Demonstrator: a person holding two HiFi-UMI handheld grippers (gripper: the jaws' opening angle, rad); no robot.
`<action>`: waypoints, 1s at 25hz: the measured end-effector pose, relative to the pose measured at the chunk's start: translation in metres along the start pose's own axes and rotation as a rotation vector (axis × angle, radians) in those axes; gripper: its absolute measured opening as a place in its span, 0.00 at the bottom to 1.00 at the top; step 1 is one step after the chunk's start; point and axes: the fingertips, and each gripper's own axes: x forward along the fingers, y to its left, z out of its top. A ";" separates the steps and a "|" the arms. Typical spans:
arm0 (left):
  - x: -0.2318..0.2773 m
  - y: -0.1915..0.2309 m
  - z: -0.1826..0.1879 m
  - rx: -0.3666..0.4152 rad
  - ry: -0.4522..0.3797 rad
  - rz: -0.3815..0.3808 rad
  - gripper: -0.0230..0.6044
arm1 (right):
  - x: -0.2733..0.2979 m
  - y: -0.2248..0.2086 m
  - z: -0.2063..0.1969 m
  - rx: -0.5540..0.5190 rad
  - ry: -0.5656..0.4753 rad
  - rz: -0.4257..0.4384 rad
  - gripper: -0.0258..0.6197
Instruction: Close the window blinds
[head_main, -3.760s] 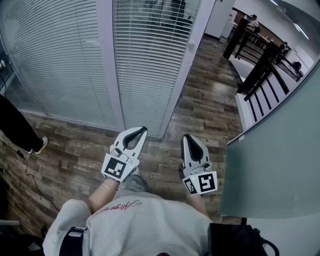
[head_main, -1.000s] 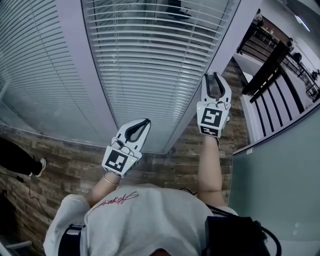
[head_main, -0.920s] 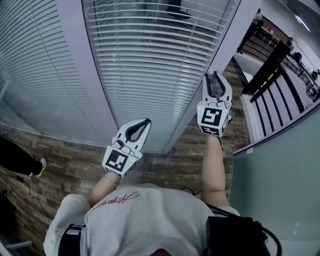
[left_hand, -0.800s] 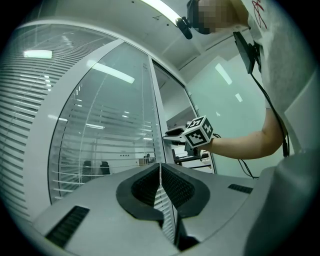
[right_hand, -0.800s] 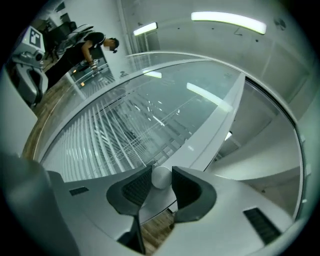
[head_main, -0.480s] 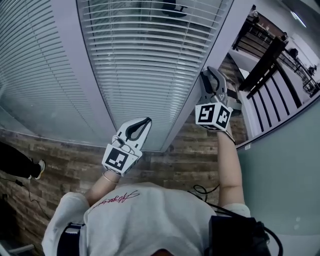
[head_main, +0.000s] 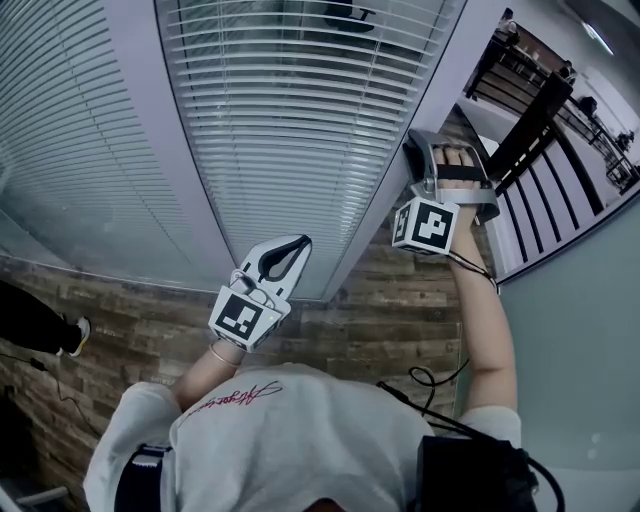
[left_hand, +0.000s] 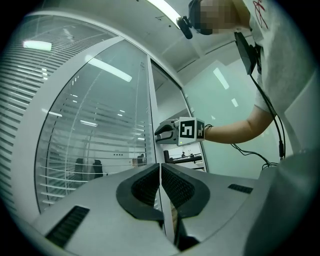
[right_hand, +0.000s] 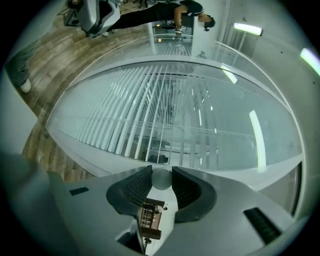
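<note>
Pinching a small round grey knob (right_hand: 161, 178) between its ribbed pads, the right claw (right_hand: 161, 175) points level at the white frame post (head_main: 432, 85) that bounds the window blinds (head_main: 290, 120) on their right edge. In the head view this claw (head_main: 420, 148) lies rolled onto its side. Its marker cube (head_main: 426, 225) faces the camera, and the person's right hand (head_main: 462, 172) is wrapped round the handle. The right forearm (head_main: 487, 320) is stretched almost straight, with a thin cable (head_main: 470, 270) trailing along it.

The left claw (head_main: 298, 243) has its jaws pressed together with nothing between them. It is tilted a little upward, in front of the lower edge of the blind pane and apart from the glass. Its own view shows the closed tips (left_hand: 160, 167), with the right claw beyond them at the post.

The slats of the blinds (right_hand: 165, 110) stand apart, and the room behind shows through the gaps. A second white post (head_main: 165, 140) bounds the pane on its left.

A strip of wood plank floor (head_main: 400, 310) runs between the partition's foot and the person. A frosted glass panel (head_main: 580, 330) stands close beside the right arm. A dark railing (head_main: 530, 130) lies past the post.
</note>
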 end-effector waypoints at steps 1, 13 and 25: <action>0.000 -0.001 -0.001 -0.006 0.001 -0.001 0.07 | 0.000 0.000 0.000 -0.035 0.011 0.004 0.25; -0.003 -0.006 0.003 -0.030 -0.009 0.004 0.07 | -0.006 -0.008 0.000 0.141 0.019 -0.066 0.26; -0.005 0.000 -0.008 -0.030 0.006 0.010 0.07 | -0.016 -0.019 -0.023 1.775 -0.379 -0.164 0.27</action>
